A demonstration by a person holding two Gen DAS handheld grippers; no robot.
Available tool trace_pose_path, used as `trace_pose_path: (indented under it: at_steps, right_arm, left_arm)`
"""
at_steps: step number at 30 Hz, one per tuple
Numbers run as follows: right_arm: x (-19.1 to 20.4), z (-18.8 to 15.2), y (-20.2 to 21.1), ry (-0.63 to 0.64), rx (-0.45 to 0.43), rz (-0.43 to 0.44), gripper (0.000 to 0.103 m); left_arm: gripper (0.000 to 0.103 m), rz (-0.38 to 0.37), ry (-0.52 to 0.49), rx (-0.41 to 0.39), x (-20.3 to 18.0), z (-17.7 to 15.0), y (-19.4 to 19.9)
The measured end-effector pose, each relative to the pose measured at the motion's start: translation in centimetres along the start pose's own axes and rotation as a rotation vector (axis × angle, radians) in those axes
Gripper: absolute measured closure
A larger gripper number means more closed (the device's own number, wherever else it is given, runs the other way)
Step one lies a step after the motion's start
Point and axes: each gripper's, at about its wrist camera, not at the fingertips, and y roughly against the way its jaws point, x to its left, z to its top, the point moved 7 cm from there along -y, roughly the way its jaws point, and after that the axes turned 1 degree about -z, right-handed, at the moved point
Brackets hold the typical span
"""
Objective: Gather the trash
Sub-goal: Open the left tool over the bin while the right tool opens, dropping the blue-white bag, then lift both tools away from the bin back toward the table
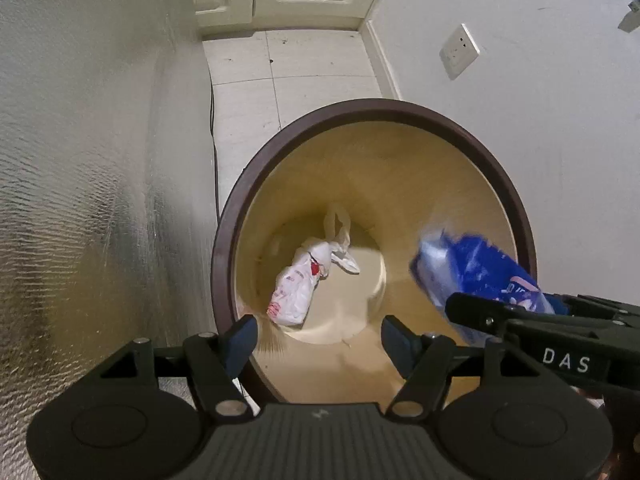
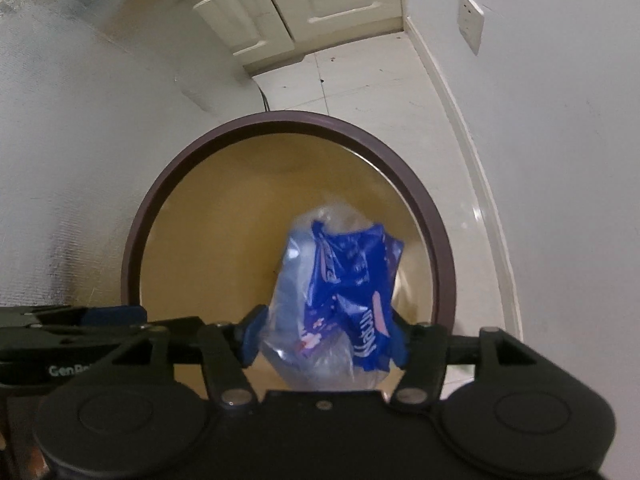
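Right wrist view: your right gripper [image 2: 326, 338] half open, blue plastic wrapper [image 2: 344, 280] loose between jaws, blurred, directly above trash bin [image 2: 132, 240] mouth. Left gripper [image 1: 318, 338] half open, empty, over same bin; white bag [image 1: 304, 280] on bottom.

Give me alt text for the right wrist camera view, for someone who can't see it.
A blue and clear plastic wrapper sits blurred between the right gripper's open jaws, directly over a round bin with a brown rim and yellow inside. The bin stands on a tiled floor between a silvery surface and a white wall; the left gripper shows at the left edge.
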Motion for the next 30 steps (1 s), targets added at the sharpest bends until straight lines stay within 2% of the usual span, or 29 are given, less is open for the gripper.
trace_pose_path:
  at_steps: [3,9,22,26,30]
  right_arm:
    - [0.0,-0.2,0.3,-0.007,-0.003,-0.01,0.031]
    - [-0.5,-0.3,1.7,-0.033,-0.021,0.015,0.021]
    - [-0.4,-1.2,4.4,0.042,-0.028,0.005,0.014]
    - [-0.4,-1.8,5.7,0.059,-0.036,-0.002,0.009]
    - [-0.4,-2.0,7.1,0.078,-0.06,-0.001,0.003]
  left_arm:
    - [0.034,-0.002,0.002,-0.006,-0.1,0.0,0.3]
    - [0.022,0.008,-0.003,-0.024,0.5,0.0,2.0]
    - [0.006,0.037,0.027,-0.03,1.6,-1.3,4.6]
    - [0.001,0.046,0.029,-0.035,1.7,-1.8,5.5]
    - [0.0,0.056,0.029,-0.051,1.7,-2.5,6.5]
